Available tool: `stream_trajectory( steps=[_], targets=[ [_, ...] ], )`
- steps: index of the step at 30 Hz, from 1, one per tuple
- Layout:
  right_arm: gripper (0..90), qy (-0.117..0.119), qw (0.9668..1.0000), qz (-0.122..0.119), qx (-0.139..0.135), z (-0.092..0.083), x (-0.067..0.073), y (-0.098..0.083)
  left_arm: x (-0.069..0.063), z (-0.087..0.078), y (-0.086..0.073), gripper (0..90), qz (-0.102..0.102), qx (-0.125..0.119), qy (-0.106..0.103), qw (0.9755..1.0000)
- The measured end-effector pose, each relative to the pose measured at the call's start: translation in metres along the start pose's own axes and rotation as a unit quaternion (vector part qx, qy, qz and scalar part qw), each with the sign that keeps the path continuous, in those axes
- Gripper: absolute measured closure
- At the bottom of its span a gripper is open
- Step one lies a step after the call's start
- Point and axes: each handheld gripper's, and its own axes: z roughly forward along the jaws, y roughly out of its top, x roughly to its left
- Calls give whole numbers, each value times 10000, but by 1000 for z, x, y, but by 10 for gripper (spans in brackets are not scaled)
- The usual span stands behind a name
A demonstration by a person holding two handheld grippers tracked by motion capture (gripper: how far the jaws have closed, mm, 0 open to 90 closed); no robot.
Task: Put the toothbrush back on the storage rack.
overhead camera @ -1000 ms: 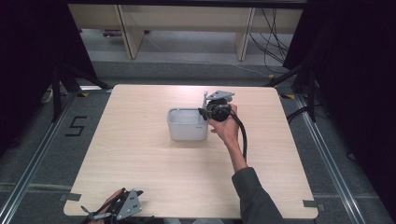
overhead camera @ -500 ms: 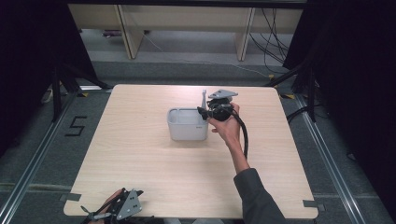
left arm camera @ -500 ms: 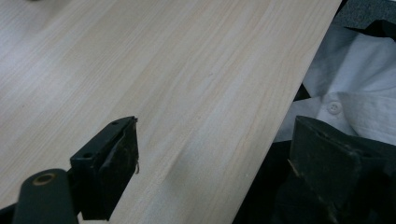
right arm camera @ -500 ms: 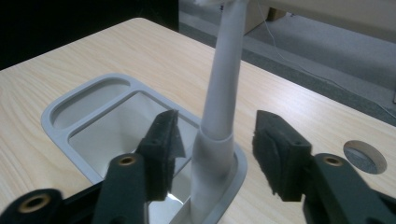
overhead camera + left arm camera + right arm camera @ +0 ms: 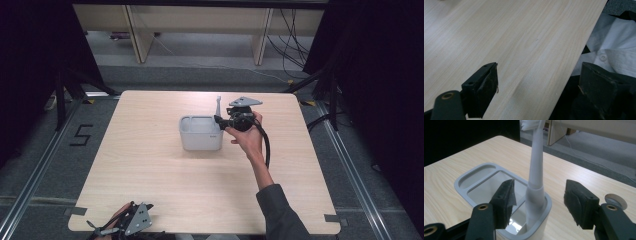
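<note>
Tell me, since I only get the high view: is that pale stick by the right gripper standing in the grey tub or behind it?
Observer: In it. The right gripper view shows a toothbrush upright in the end compartment of the holder, bristles up.
Operator: Is the gripper squeezing it?
Observer: No. The right gripper has just been opening its jaws; they stand on either side of the toothbrush with gaps showing.
Operator: And the other gripper, down at the table edge?
Observer: The left gripper is open with nothing between its jaws, above the table near its edge.
</note>
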Motion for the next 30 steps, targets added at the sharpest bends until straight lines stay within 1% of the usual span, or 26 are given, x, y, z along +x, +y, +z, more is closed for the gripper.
stream_trajectory(
  steps=[2, 3, 4, 7, 8, 9, 10, 11, 12, 13, 15, 16, 17, 18, 19, 20, 21, 22, 23, 24, 25, 26, 27, 28, 29, 30],
  targets=[
    [414, 62, 9999, 98, 51, -2, 1, 0, 0, 0, 0, 152, -5, -5, 3, 10000],
    [414, 62, 9999, 98, 51, -2, 1, 0, 0, 0, 0, 152, -5, -5, 3, 10000],
    [412, 31, 10000, 8, 64, -4, -1, 0, 0, 0, 0, 152, -2, 1, 6, 10000],
    [407, 51, 10000, -5, 50, -6, -1, 0, 0, 0, 0, 152, -9, -7, 5, 10000],
    [402, 69, 10000, 56, -14, -8, 0, 0, 0, 0, 0, 152, -7, -2, 9, 10000],
    [402, 64, 10000, -3, -1, -10, -1, -1, 0, 0, 0, 152, -4, -1, 8, 10000],
    [402, 54, 9999, 108, -29, -10, 1, -2, 0, 0, 0, 152, -5, -6, 5, 10000],
    [402, 20, 10000, -30, -71, -11, -1, -2, 0, 0, 0, 152, -7, -8, 6, 10000],
    [401, 92, 9999, 89, -3, -12, 1, -3, 0, 0, 0, 152, -4, -5, 11, 10000],
    [401, 140, 9998, 90, -61, -12, 0, -4, 0, 0, 0, 152, -16, -8, 8, 10000],
    [399, 100, 9999, 125, -27, -14, -1, -7, 0, 0, 0, 152, -5, 0, 10, 10000],
    [398, 101, 9999, 116, -61, -15, -1, -8, 0, 0, 0, 152, -6, 1, 7, 10000],
    [398, 95, 9997, 230, -44, -16, 0, -9, 0, 0, 0, 152, -6, -1, 9, 10000],
    [394, 71, 9999, 54, -64, -16, -4, -10, -1, 0, 0, 152, -9, -17, 70, 10000],
    [395, 140, 9998, 136, -75, -17, -3, -11, 0, 0, 0, 152, -13, -5, 12, 10000],
    [395, 81, 9999, 104, -86, -19, -4, -11, 0, 0, 0, 152, -9, -2, 14, 10000],
    [395, 123, 9997, 181, -132, -20, -4, -12, 0, 0, 0, 152, -11, -2, 12, 10000],
    [394, 102, 9996, 224, -135, -21, -3, -13, 0, 0, 0, 152, -9, 1, 13, 10000],
    [393, 159, 9995, 230, -111, -23, -4, -13, 0, 0, 0, 152, -10, 2, 13, 10000],
    [392, 143, 9997, 172, -127, -24, -5, -13, 0, 0, 0, 152, -9, 4, 13, 10000],
    [392, 142, 9994, 266, -165, -24, -5, -14, 0, 0, 0, 152, -5, 6, 13, 10000],
    [392, 132, 9995, 189, -205, -25, -6, -15, 0, 0, 0, 152, -8, 2, 13, 10000],
    [392, 95, 9995, 225, -220, -27, -5, -15, -1, 0, 0, 152, -11, -10, 44, 10000],
    [392, 115, 9995, 199, -229, -28, -5, -16, -1, 0, 0, 152, -4, 2, 81, 10000],
    [391, 92, 9996, 154, -200, -29, -6, -16, -1, 0, 0, 152, -5, 1, 66, 10000],
    [391, 163, 9993, 253, -235, -29, -4, -17, -1, 0, 0, 152, -5, 2, 61, 10000]
  ],
)
